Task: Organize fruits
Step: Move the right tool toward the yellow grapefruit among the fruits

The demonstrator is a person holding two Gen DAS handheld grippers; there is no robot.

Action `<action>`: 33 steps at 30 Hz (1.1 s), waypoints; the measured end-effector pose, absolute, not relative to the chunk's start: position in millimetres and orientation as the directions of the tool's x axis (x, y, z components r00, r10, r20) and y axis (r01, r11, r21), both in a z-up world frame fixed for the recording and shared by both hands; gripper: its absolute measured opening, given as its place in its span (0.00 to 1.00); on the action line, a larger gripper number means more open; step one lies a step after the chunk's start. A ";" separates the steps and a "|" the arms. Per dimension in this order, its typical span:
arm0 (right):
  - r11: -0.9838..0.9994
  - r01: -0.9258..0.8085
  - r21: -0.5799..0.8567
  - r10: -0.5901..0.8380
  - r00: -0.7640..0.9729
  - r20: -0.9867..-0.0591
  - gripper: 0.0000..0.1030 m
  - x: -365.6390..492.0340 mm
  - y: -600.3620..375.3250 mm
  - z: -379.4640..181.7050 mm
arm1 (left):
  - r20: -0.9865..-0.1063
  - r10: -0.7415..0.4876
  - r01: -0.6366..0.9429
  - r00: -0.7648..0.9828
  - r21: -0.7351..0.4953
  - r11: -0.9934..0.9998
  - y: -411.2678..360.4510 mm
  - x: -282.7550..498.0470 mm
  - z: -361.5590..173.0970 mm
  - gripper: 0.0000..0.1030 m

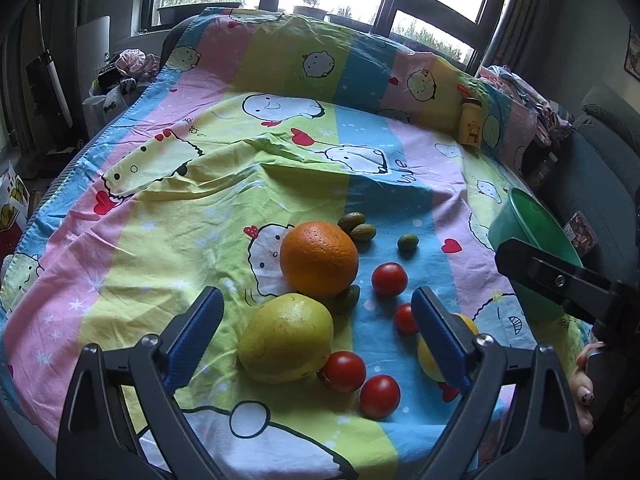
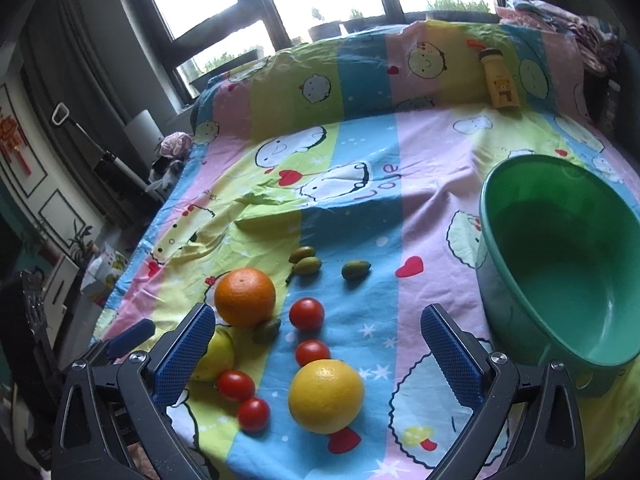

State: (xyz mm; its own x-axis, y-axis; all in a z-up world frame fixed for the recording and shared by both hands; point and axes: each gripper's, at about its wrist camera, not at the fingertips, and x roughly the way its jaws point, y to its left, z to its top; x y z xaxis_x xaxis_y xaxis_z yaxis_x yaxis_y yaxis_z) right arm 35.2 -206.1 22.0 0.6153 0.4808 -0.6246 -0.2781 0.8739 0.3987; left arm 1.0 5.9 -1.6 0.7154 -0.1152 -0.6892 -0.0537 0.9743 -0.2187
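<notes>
Nearest the left wrist camera, the left gripper (image 1: 316,336) stands wide with nothing pressed between its pads, over a yellow-green pear (image 1: 286,338) and cherry tomatoes (image 1: 343,371). The orange (image 1: 319,258) sits just behind the pear. Here the yellow citrus (image 1: 428,354) is mostly hidden behind the gripper's right finger, and the green basin (image 1: 528,236) shows only partly. The right wrist view shows the citrus (image 2: 326,396) whole, between the wide, empty fingers of the right gripper (image 2: 316,352), and the basin's (image 2: 520,208) empty interior on the cartoon bedsheet (image 2: 360,160). Small green olive-like fruits (image 2: 356,269) lie farther back.
</notes>
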 end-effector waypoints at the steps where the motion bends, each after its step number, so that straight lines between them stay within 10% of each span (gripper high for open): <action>1: 0.869 -0.278 0.410 0.489 0.612 -0.621 1.00 35.3 -206.8 21.9 | -0.690 -0.114 -0.055 0.714 -0.218 0.974 5.1 0.8 -2.2 0.91; 33: 0.929 -0.213 0.302 0.366 0.652 -0.665 0.99 37.8 -204.9 17.7 | -0.689 0.023 -0.181 0.724 -0.158 0.971 52.0 6.6 -0.6 0.88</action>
